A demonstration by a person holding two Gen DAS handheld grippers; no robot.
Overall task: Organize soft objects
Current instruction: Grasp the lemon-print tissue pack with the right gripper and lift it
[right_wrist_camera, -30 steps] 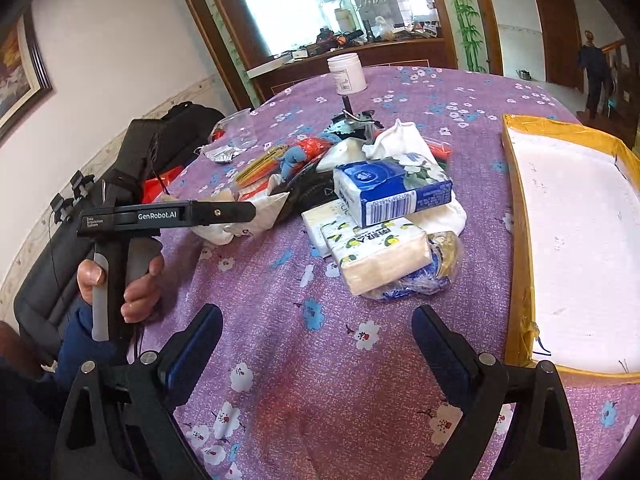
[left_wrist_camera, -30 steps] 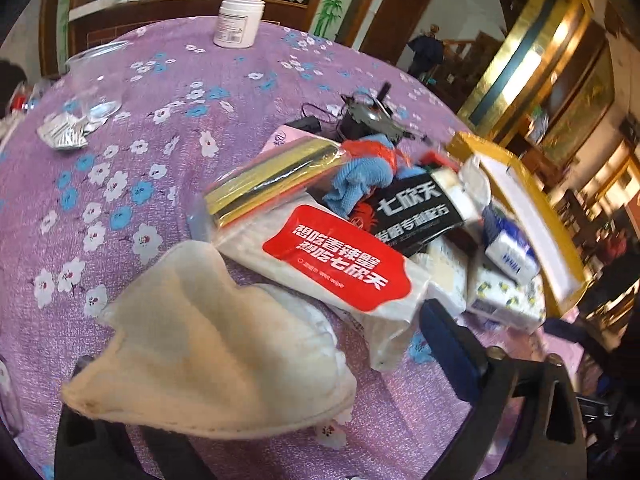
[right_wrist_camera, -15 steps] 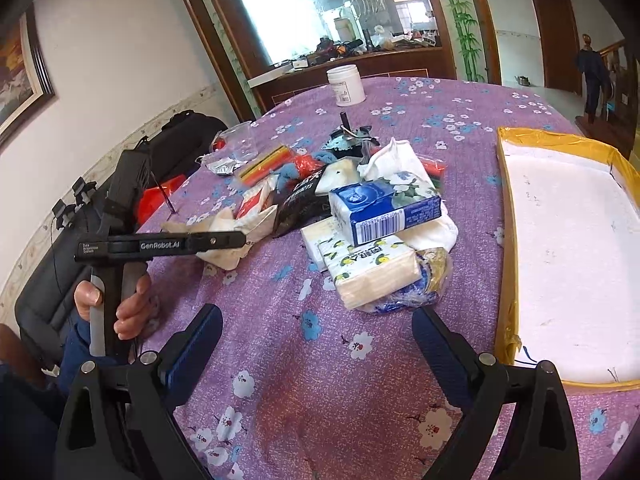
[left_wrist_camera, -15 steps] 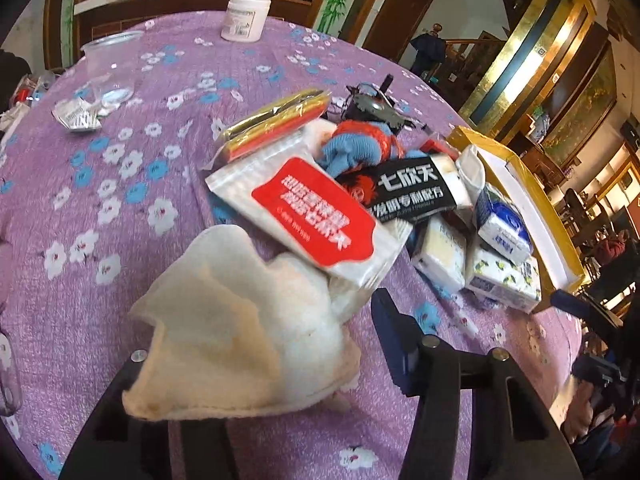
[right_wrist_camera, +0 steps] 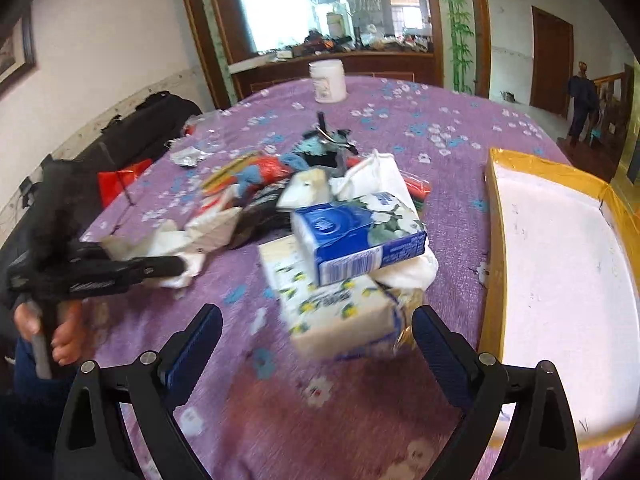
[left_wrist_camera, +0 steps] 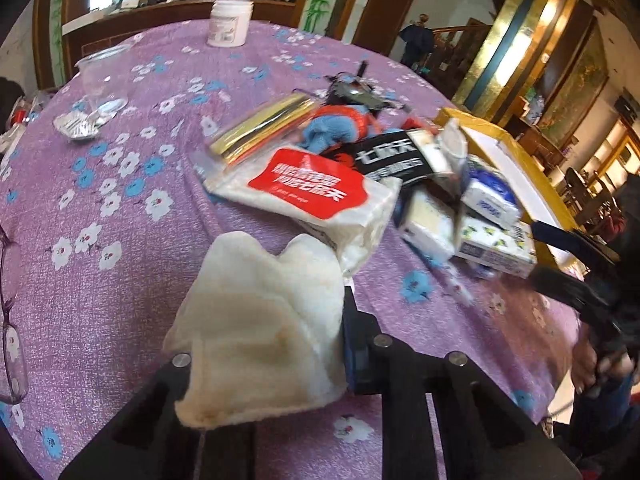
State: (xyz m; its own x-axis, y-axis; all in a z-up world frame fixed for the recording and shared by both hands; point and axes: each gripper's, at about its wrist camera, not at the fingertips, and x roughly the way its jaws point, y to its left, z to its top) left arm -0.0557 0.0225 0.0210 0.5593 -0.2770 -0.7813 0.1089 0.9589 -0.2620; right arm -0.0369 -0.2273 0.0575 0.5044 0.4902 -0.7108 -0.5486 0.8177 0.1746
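Note:
My left gripper (left_wrist_camera: 264,344) is shut on a cream white cloth (left_wrist_camera: 260,328) and holds it just above the purple flowered tablecloth (left_wrist_camera: 120,208). The cloth hides the left finger. In the right wrist view the left gripper (right_wrist_camera: 176,266) shows at the left with the cloth (right_wrist_camera: 160,240) in it. My right gripper (right_wrist_camera: 316,344) is open and empty, close in front of a yellow-flowered tissue pack (right_wrist_camera: 340,308) with a blue tissue pack (right_wrist_camera: 356,240) on top. A pile of soft packs lies mid-table, with a red-labelled white pack (left_wrist_camera: 316,192) nearest the cloth.
A white tray with a yellow rim (right_wrist_camera: 560,280) lies at the right. A white jar (right_wrist_camera: 328,80) stands at the far side. A clear plastic cup (left_wrist_camera: 100,80) and foil wrappers (left_wrist_camera: 76,128) lie at the left. A blue knit toy (left_wrist_camera: 332,128) and keys (left_wrist_camera: 356,92) sit in the pile.
My left gripper has closed on the white cloth and drawn it back from the pile. My right gripper has moved closer to the tissue packs and stays open.

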